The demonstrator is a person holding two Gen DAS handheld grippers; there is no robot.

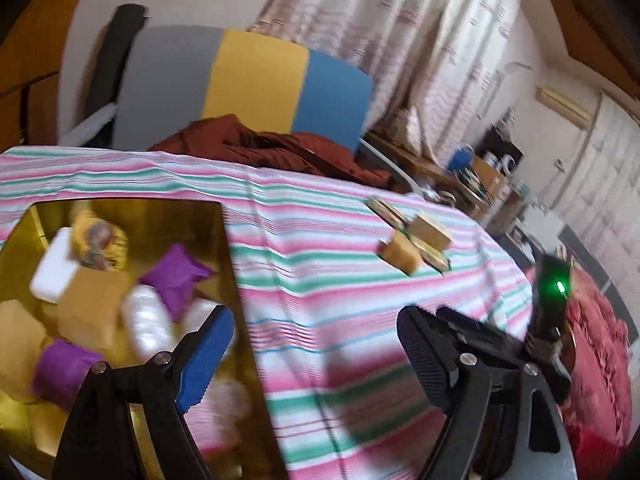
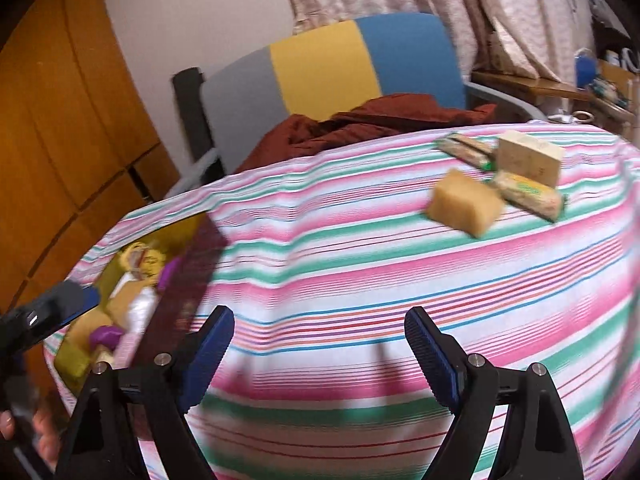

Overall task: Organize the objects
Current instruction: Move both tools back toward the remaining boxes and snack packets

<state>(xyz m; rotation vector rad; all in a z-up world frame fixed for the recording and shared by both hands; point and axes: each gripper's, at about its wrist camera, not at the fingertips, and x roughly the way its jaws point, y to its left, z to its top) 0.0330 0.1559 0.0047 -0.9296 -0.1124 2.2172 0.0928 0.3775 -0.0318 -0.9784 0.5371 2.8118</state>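
Note:
A gold box (image 1: 224, 248) sits at the left of the striped table (image 1: 320, 248) and holds purple packets (image 1: 176, 276), white packets, a cardboard box and a yellow packet. It also shows in the right wrist view (image 2: 72, 356). At the table's far right lie a tan block (image 2: 464, 202), a cream box (image 2: 528, 156) and two long snack packets (image 2: 528, 192); the group shows in the left wrist view (image 1: 416, 240). My left gripper (image 1: 316, 344) is open and empty beside the gold box. My right gripper (image 2: 320, 344) is open and empty above the tablecloth.
A chair (image 2: 360, 64) with grey, yellow and blue back stands behind the table, with a dark red cloth (image 2: 372, 120) on it. A wooden wardrobe (image 2: 60, 140) is at the left. A cluttered side table (image 1: 472, 172) and curtains are at the right.

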